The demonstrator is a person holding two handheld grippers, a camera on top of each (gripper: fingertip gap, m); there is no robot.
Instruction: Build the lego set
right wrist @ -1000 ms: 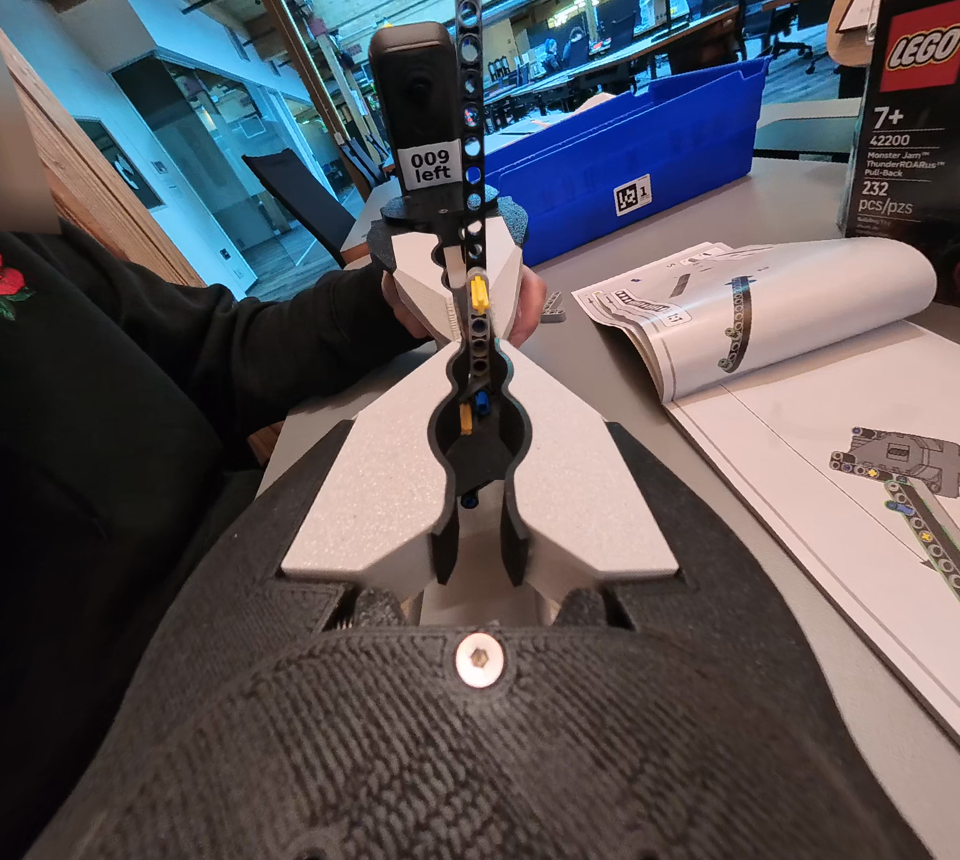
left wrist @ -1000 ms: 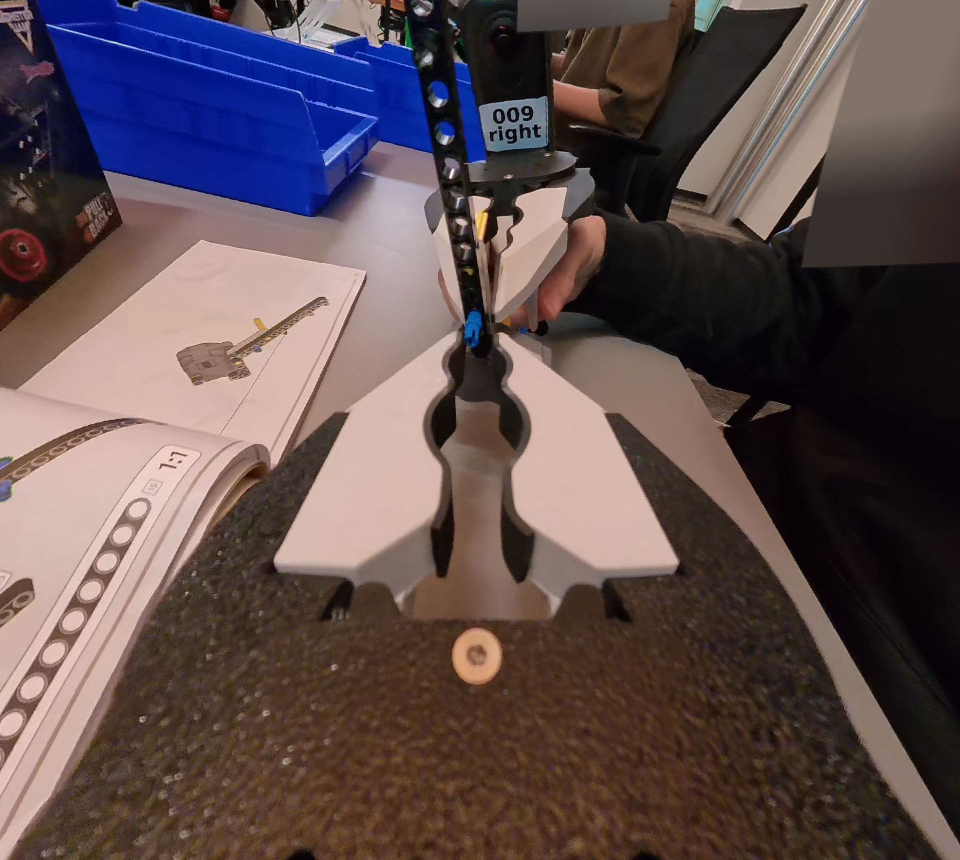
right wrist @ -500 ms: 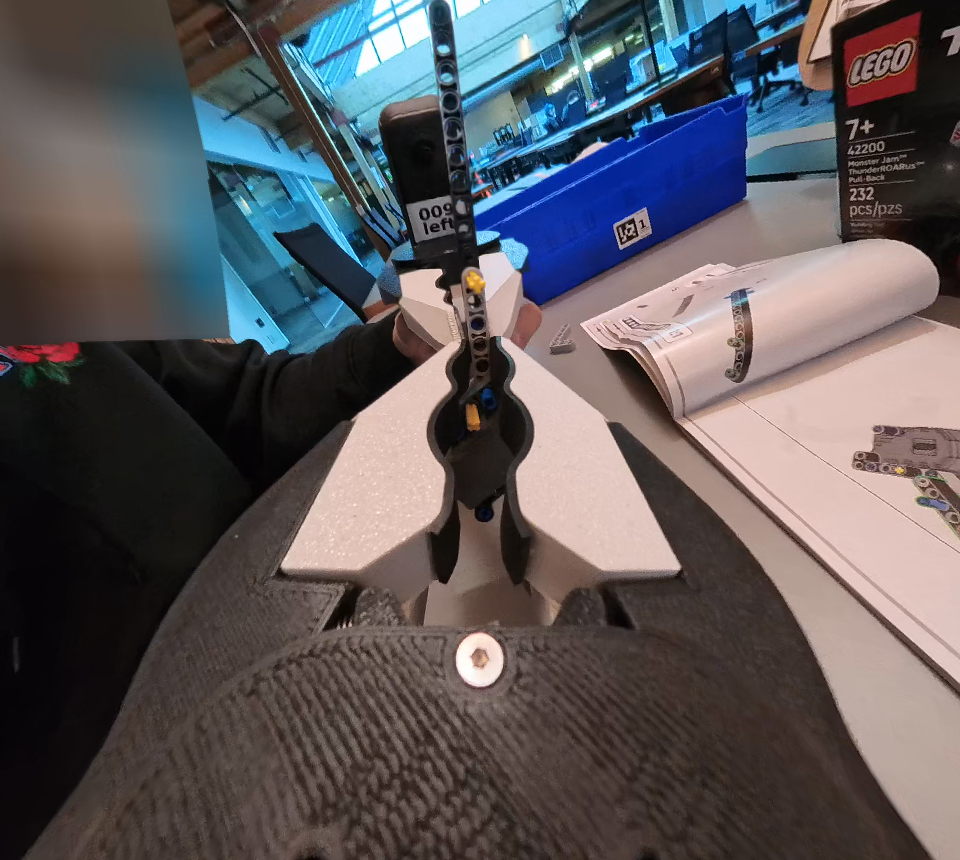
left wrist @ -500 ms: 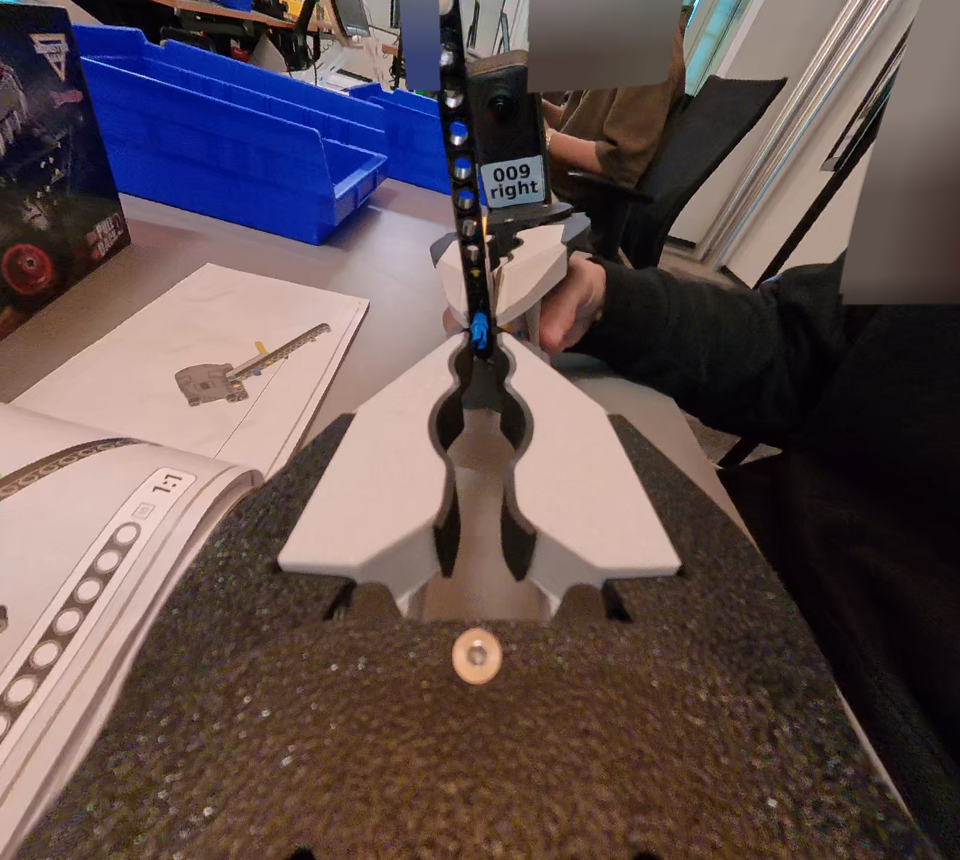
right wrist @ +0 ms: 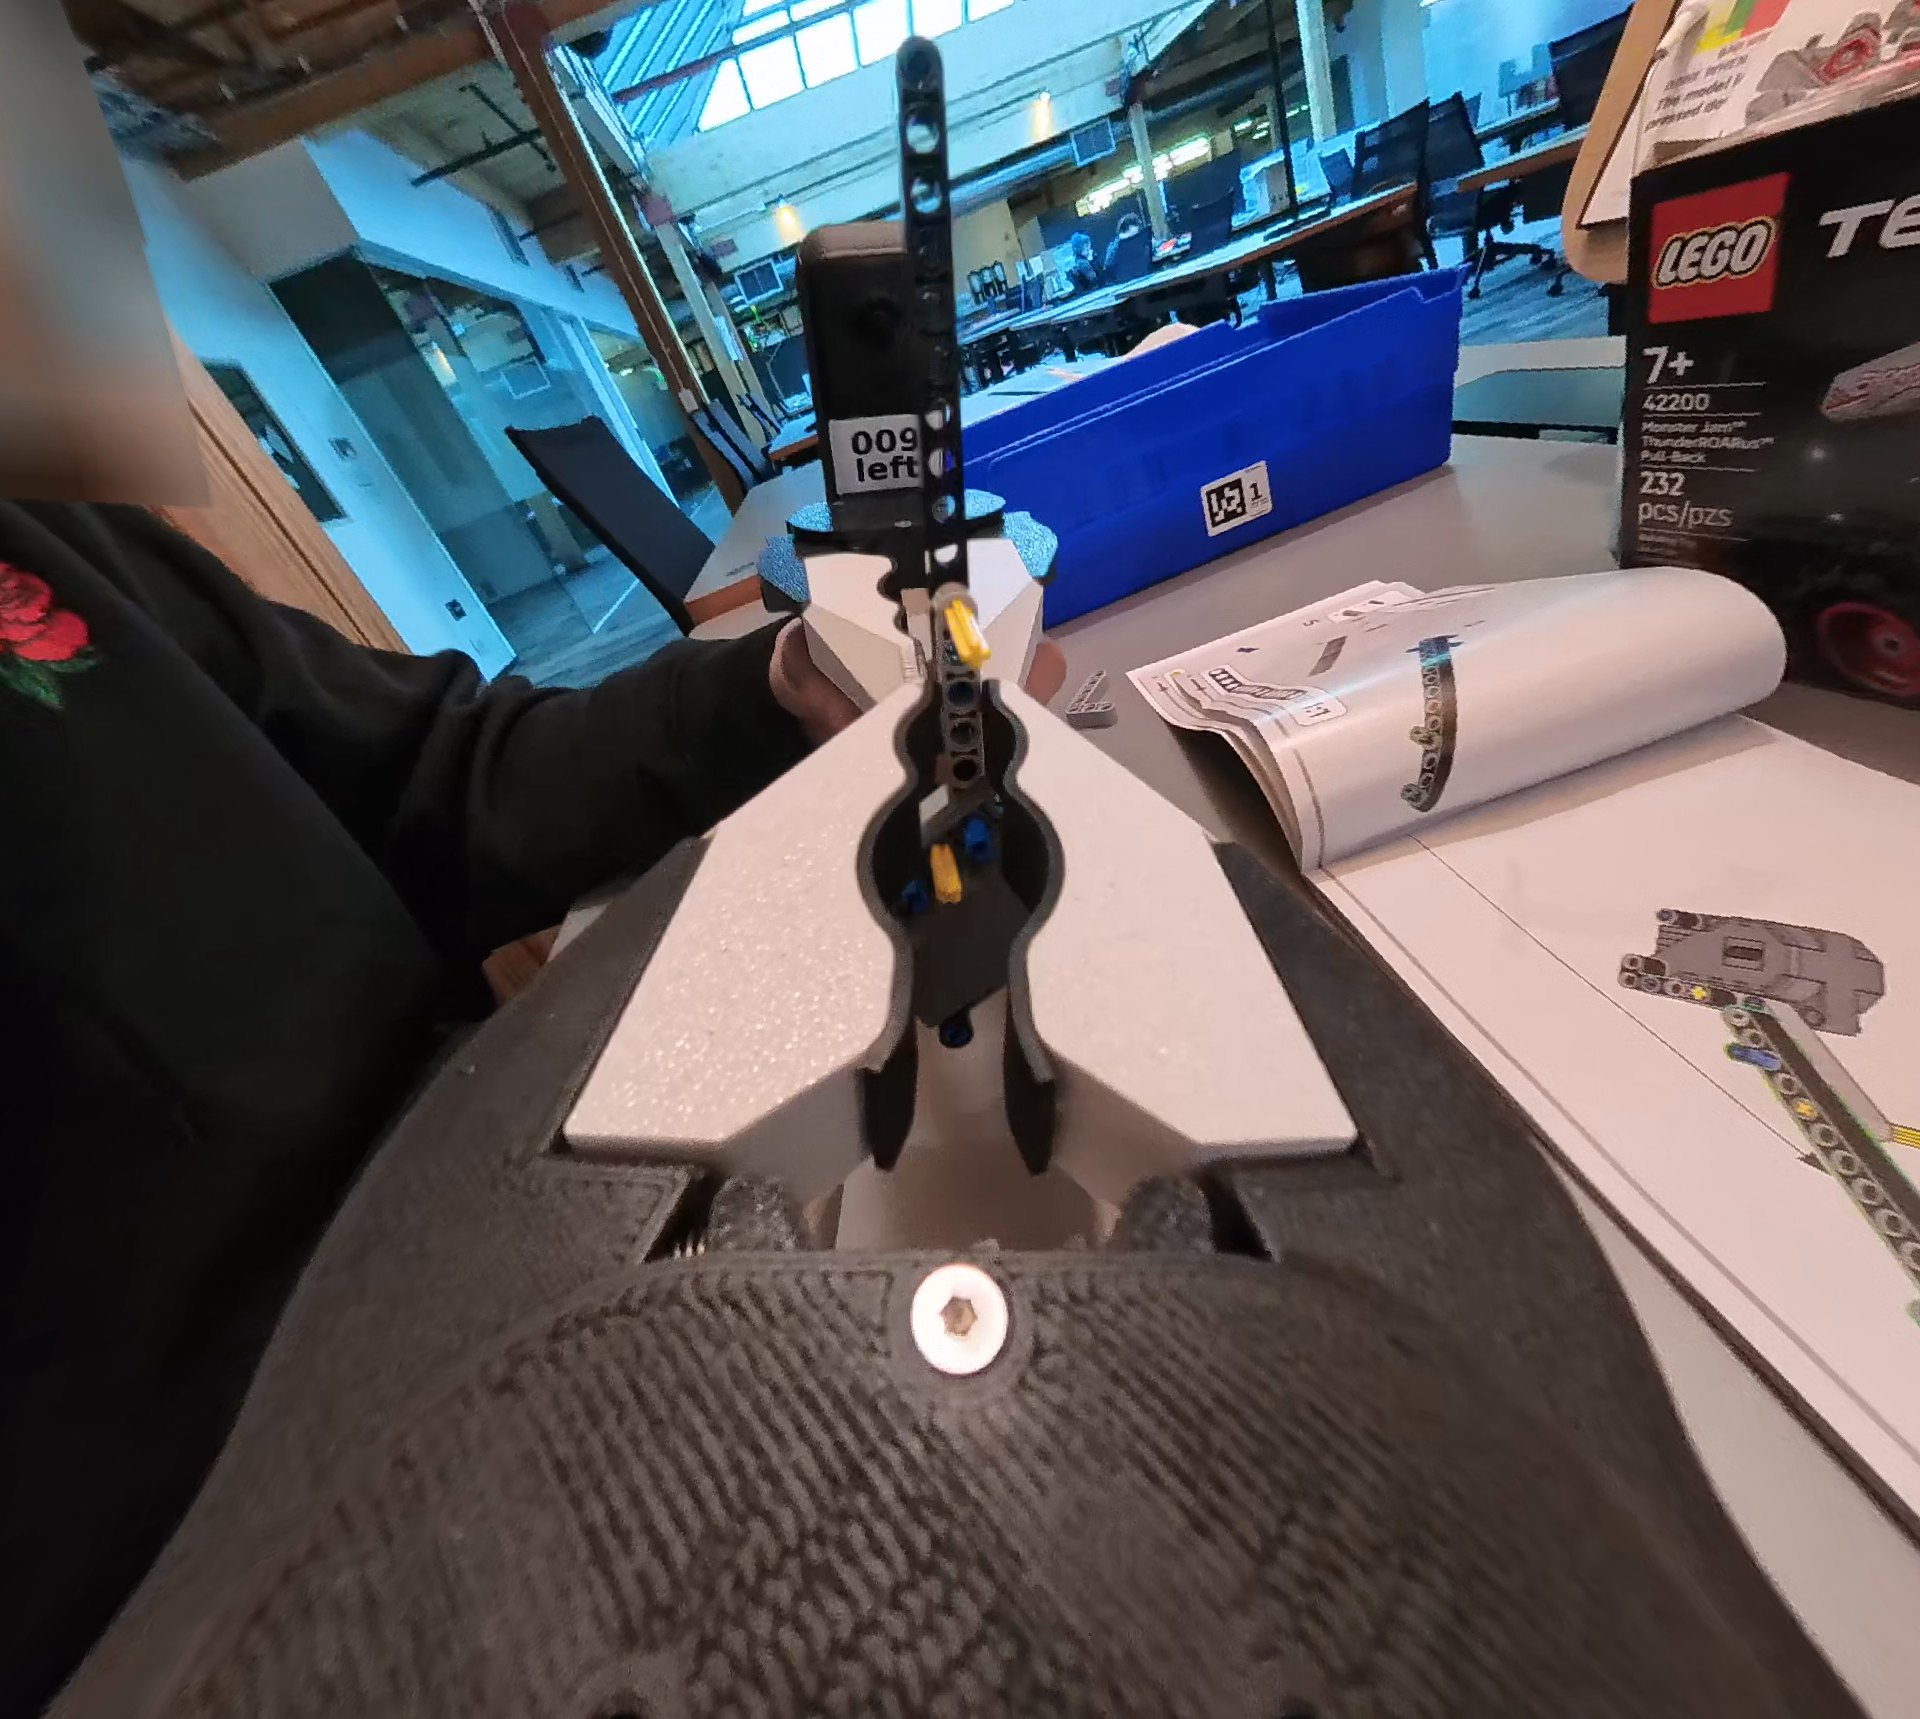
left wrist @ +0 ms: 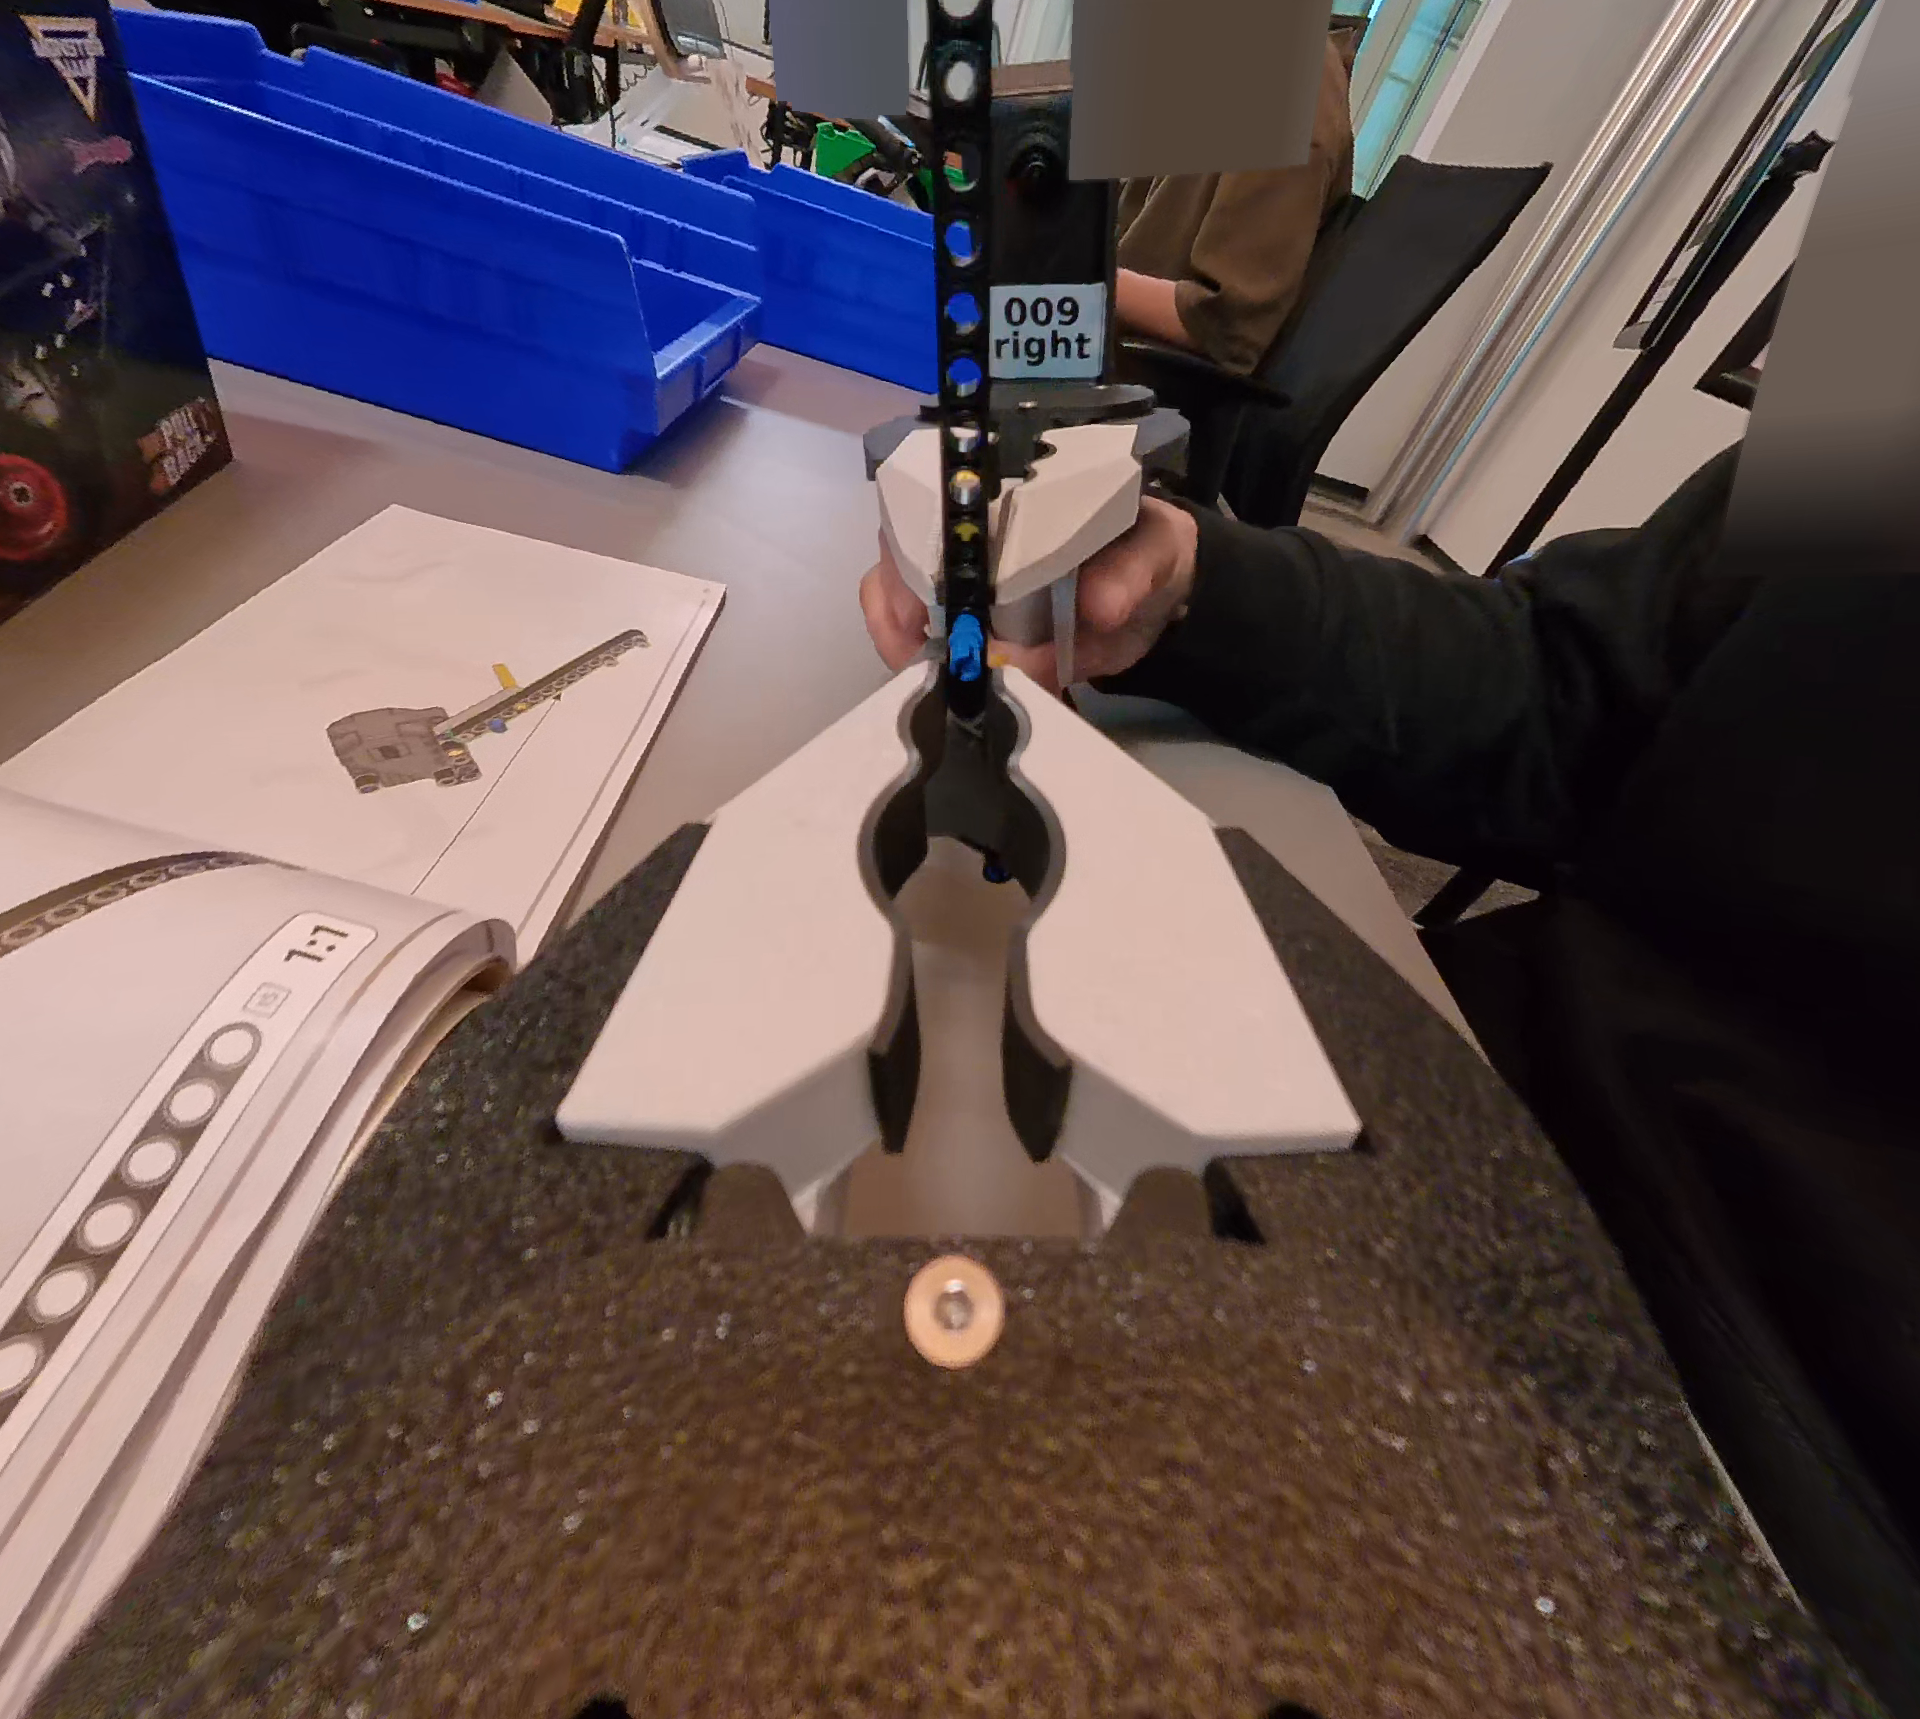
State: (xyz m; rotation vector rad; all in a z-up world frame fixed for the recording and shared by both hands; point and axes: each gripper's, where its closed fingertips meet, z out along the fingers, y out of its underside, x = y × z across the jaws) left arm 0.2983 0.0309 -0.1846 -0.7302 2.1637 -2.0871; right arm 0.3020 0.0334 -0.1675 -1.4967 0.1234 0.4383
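Left wrist view showed the left gripper (left wrist: 961, 693) with its white fingers (left wrist: 790, 921) drawn narrow around the lower end of a long black perforated lego beam (left wrist: 958, 235); the beam stood nearly upright and rose past the top of the frame; a blue pin (left wrist: 964, 646) sat in it just above the fingertips; just beyond, the right gripper (left wrist: 987, 620) faced back, its pale fingers pressed against the same beam, with a hand (left wrist: 1117, 589) in a black sleeve wrapped around its grip; to the left an open instruction booklet (left wrist: 343, 713) lay on the grey table (left wrist: 790, 526); farther off stood blue storage bins (left wrist: 436, 267); at the far left edge stood the dark lego box (left wrist: 83, 298).

Right wrist view showed the right gripper (right wrist: 958, 703) closed on the lego assembly; a grey beam (right wrist: 961, 734) and a dark block with blue pins and a short yellow pin (right wrist: 943, 869) sat in the hollow between its fingers (right wrist: 1143, 942); a yellow pin (right wrist: 968, 635) stuck out just past the tips; the black beam (right wrist: 925, 267) climbed from there, leaning slightly left; the left gripper (right wrist: 935, 661) met it from the far side, fingers narrow against the beam; a small grey piece (right wrist: 1089, 701) lay on the table (right wrist: 1507, 506) near the booklet (right wrist: 1455, 703); a blue bin (right wrist: 1247, 422) and the lego box (right wrist: 1766, 381) stood at the far right.
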